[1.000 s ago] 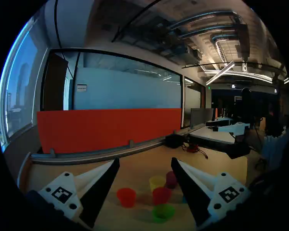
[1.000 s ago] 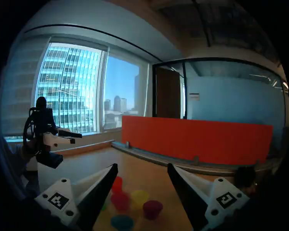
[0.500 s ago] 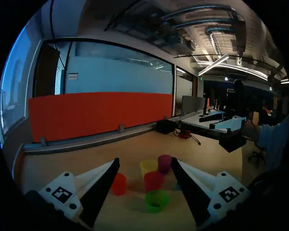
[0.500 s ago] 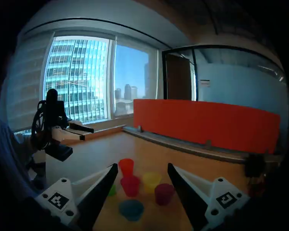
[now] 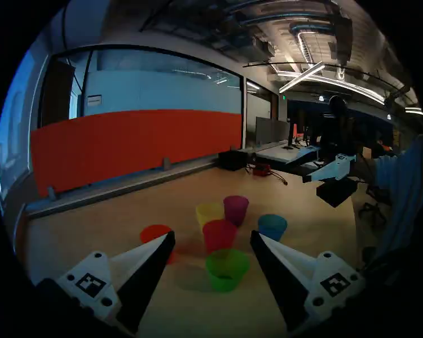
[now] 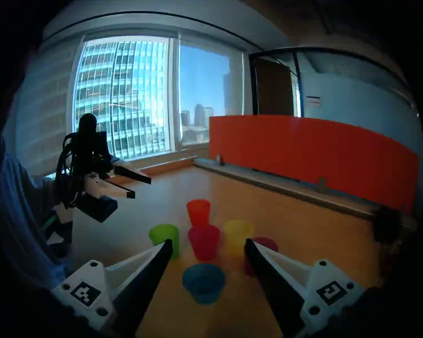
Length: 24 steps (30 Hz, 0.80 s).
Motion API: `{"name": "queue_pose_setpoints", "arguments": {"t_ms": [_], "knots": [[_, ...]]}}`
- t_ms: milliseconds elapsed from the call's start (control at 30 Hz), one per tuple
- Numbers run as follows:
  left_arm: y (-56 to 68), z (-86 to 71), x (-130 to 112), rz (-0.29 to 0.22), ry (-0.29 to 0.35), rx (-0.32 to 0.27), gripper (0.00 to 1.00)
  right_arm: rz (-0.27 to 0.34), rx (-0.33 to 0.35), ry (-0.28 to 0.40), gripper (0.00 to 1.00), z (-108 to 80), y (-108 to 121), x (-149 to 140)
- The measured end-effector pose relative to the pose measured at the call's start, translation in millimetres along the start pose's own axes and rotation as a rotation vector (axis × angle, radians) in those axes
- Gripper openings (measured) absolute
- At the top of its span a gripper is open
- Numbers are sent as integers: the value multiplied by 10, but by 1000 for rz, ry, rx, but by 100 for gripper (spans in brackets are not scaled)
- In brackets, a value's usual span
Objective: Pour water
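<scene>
Plastic cups stand packed together on the table. In the left gripper view the left claw is spread and holds nothing. The green cup is nearest, between its fingers, and the red cup is just behind. I think a closing finger can easily knock a neighbour cup over. This view also shows the right claw far off, over the table edge.

In the right gripper view the right claw is also spread and empty. The blue cup is nearest, and the purple cup is half hidden by one finger. Which cup holds water I cannot tell, so a wrong pick or an early tilt may spill. This view shows the left claw from the side, fingers apart.
</scene>
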State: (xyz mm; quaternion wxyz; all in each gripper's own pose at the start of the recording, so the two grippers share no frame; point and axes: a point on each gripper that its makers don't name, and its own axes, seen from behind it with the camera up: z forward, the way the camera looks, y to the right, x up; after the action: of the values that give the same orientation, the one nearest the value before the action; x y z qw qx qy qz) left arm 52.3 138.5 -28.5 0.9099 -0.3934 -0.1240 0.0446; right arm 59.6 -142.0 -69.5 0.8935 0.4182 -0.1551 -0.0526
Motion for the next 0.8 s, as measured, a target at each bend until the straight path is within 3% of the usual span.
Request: {"name": "queue_pose_setpoints", "arguments": {"t_ms": [433,667,800], "knots": [[212,171,-555,41,-133,-65,100,-28,17,-132,100,168,-29,-705],[329,235,-802,64,-199,-111,100,-38,28,-190,100,223,-23,-940],[329,304,-944,57,-245,-119,100,-43,30,-224,100,271,-3,-1050]]}}
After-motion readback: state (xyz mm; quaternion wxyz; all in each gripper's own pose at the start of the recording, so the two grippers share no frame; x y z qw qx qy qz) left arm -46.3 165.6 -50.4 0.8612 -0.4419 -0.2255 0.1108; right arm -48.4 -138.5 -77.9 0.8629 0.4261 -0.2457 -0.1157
